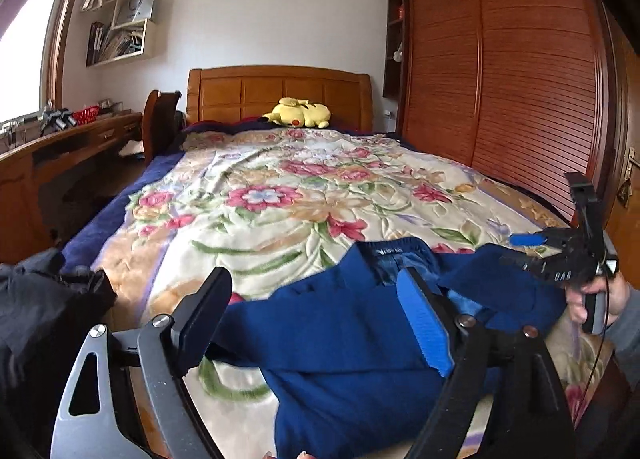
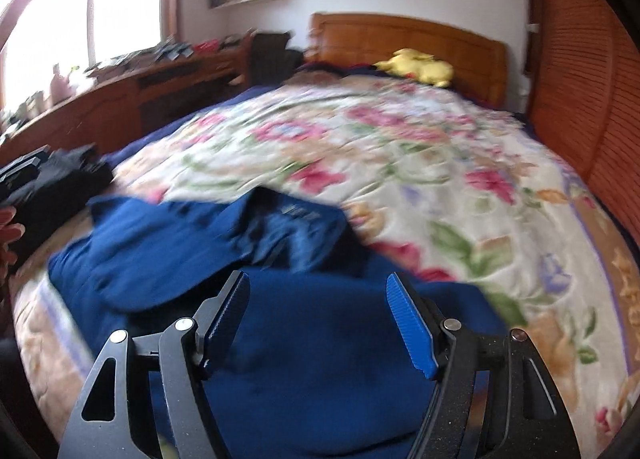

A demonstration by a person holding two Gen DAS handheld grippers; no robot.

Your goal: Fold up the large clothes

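A wide bed (image 1: 132, 195) with a cream floral quilted blanket (image 1: 304, 195) fills both views, its wooden headboard (image 1: 280, 93) at the far end. On the near part of the blanket lies the large royal-blue fabric garment (image 1: 352, 323), rumpled and partly folded over itself, its collar opening turned toward the headboard. It lies under and ahead of both tongs.

A small pale label (image 1: 390, 251) sits inside the collar; its writing is too small to read. The right wrist view is blurred there, so nothing is legible.

A heap of black clothing (image 1: 44, 299) lies at the bed's left edge, well apart from the blue garment. A yellow plush toy (image 1: 300, 113) rests against the headboard.

The left tongs (image 1: 316, 323) stand wide apart over the blue cloth, with nothing pinched between the pads. The right tongs (image 2: 320, 319) are likewise spread, hovering above the garment's near fold and gripping nothing. In the left wrist view, a hand (image 1: 600, 303) holds the right tongs beside the garment's right edge.
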